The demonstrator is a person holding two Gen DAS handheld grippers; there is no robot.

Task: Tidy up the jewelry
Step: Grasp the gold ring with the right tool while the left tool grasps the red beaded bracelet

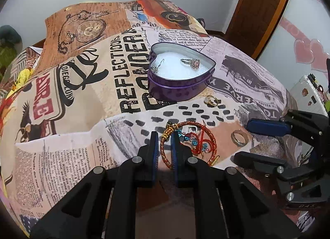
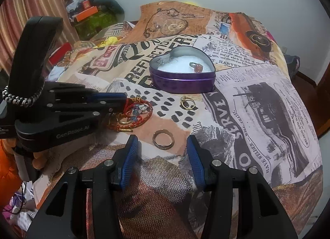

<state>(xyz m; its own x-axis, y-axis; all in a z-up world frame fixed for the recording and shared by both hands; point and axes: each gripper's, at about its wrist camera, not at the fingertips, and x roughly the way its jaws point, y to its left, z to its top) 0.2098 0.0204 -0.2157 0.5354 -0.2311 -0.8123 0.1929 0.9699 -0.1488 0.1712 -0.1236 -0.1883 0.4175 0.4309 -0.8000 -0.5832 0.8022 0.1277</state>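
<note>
The left gripper (image 1: 165,142) pinches the red bangle's (image 1: 185,146) near rim, the bangle lying flat on the cloth (image 1: 82,115). The right gripper (image 2: 163,146) gapes around the plain ring (image 2: 163,139), before the heart tin (image 2: 182,78).

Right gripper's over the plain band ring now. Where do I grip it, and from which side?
The band ring lies flat on the cloth, hole up, just ahead of the open right gripper. Probably best to come straight down from above and pinch across its outer rim, one finger on each side. Nothing touches it; the red bracelet lies apart, to its left.
</note>
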